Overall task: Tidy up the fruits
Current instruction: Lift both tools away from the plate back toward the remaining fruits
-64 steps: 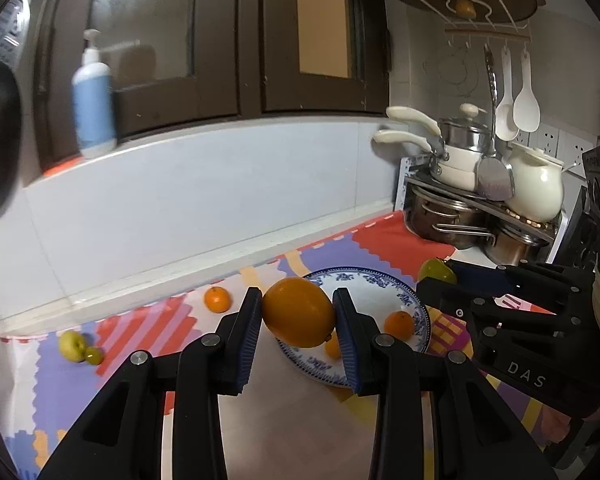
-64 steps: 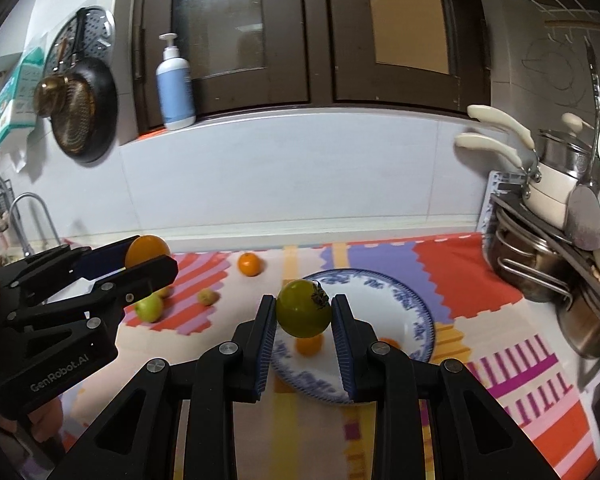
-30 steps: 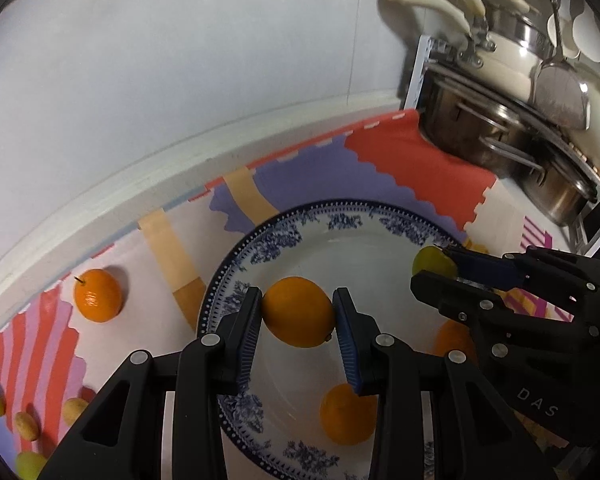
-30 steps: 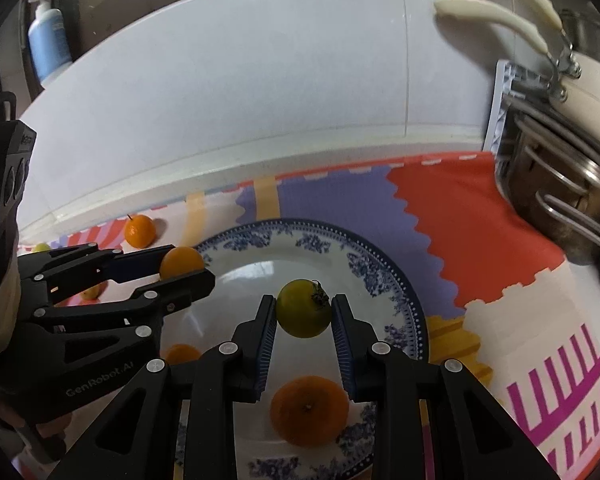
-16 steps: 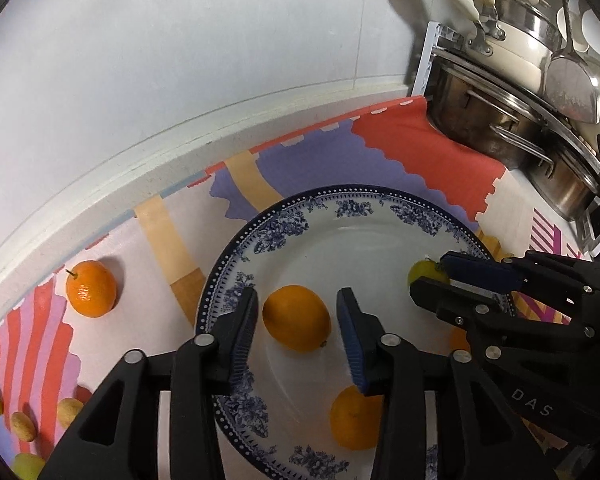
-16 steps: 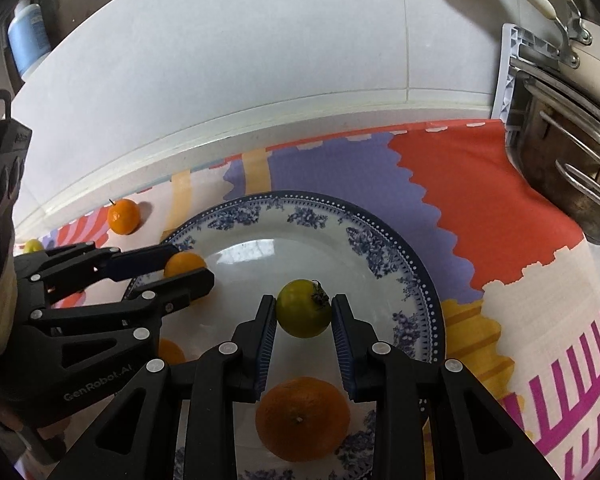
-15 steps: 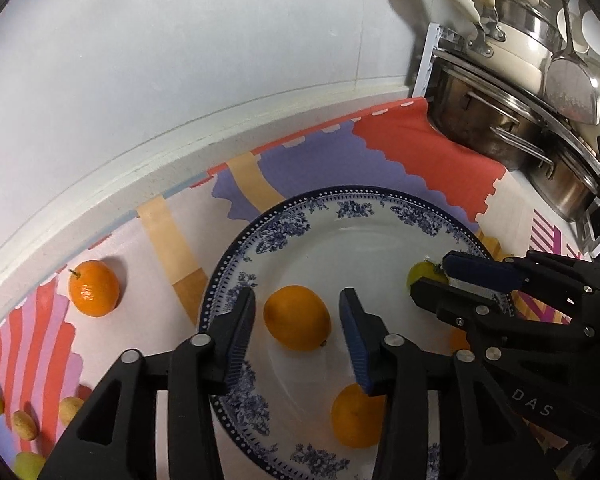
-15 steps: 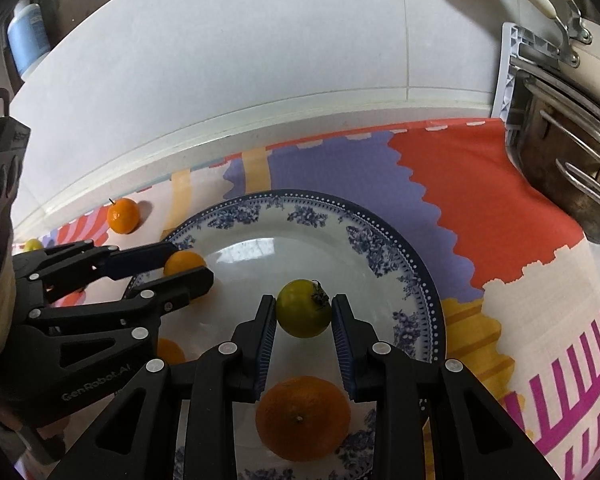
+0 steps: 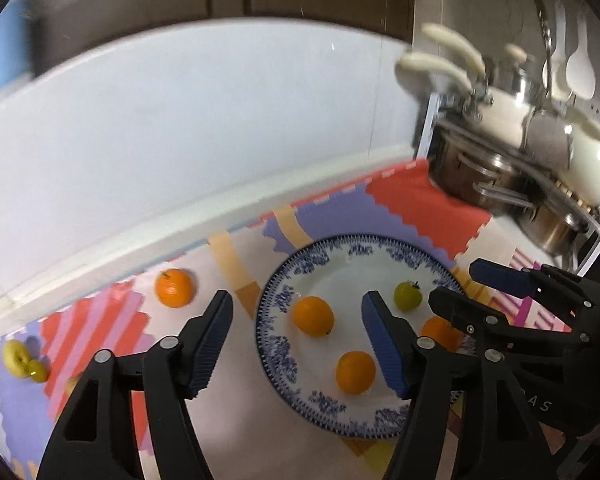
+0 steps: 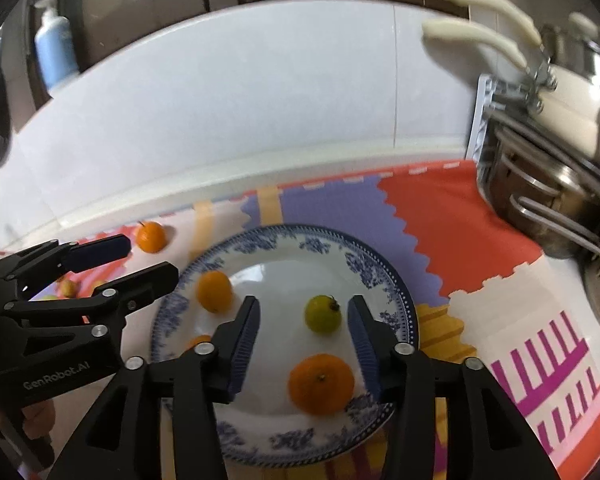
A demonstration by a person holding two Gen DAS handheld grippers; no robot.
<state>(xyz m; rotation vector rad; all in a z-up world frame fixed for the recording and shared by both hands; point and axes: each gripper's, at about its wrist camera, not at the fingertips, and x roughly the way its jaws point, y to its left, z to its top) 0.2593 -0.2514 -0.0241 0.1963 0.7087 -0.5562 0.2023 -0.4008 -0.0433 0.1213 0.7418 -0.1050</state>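
Note:
A blue-patterned white plate [image 9: 340, 254] [image 10: 284, 248] lies on the colourful mat. On it rest an orange fruit [image 9: 313, 316] [image 10: 214, 291], a green fruit [image 9: 407, 295] [image 10: 323, 314] and two more oranges [image 9: 355, 372] [image 10: 321, 383]. My left gripper [image 9: 296, 320] is open and empty, raised above the orange fruit. My right gripper [image 10: 302, 322] is open and empty, raised above the green fruit. Each gripper shows in the other's view, the right one [image 9: 456, 286] and the left one [image 10: 148, 258].
A loose orange [image 9: 173, 287] [image 10: 151, 236] and small yellow-green fruits [image 9: 20, 358] lie on the mat to the left. Steel and cream pots [image 9: 512, 152] [image 10: 540, 168] stand on a rack at the right. The white wall runs behind.
Both grippers have opened wide, let go of the orange fruit and the green fruit on the plate, and pulled up and back from it.

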